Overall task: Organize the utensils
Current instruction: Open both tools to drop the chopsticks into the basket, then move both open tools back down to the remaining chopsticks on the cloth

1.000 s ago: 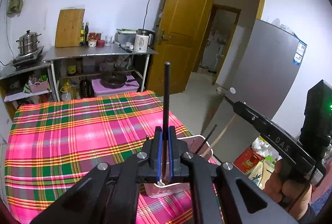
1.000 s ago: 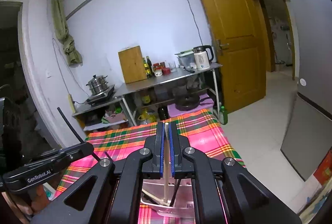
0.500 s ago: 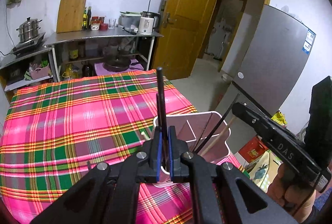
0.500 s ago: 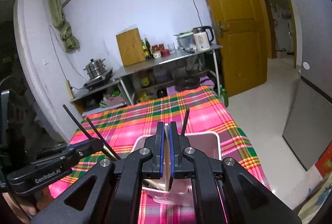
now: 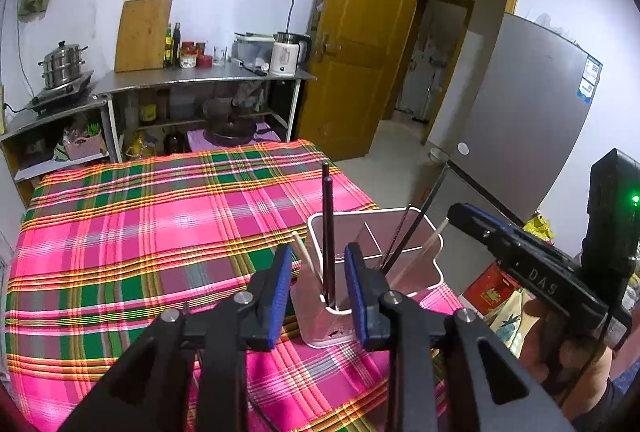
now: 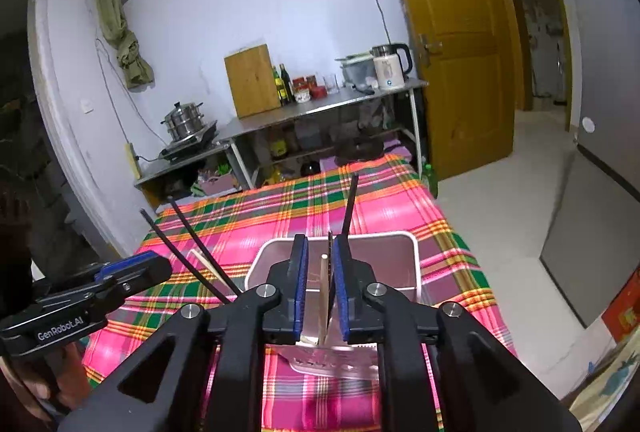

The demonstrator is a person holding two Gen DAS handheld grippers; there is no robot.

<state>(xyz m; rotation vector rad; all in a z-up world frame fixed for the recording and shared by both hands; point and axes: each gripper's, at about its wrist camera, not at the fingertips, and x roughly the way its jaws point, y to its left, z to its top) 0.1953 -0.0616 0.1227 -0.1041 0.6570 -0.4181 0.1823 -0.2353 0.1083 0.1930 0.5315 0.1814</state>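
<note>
A white and pink divided utensil holder (image 5: 434, 264) stands at the table's near right corner; it also shows in the right wrist view (image 6: 414, 252). My left gripper (image 5: 318, 268) is open, its jaws apart on either side of a black chopstick (image 5: 328, 232) that stands in the holder. Other black chopsticks (image 5: 404, 236) and wooden chopsticks (image 5: 424, 252) lean in the compartments. My right gripper (image 6: 320, 264) is open just above the holder, with a wooden chopstick (image 6: 323, 292) standing free between its jaws. A black chopstick (image 6: 349, 204) rises beyond it.
The table has a pink and green plaid cloth (image 5: 140, 224). Behind it stands a steel shelf (image 5: 200, 80) with a kettle, bottles, a cutting board and a steamer pot. A grey fridge (image 5: 520, 120) and an open wooden door (image 5: 360, 44) are on the right.
Both grippers have come down to the holder and opened. The black chopstick left my left gripper and the wooden chopstick left my right gripper; both now stand in the holder.
</note>
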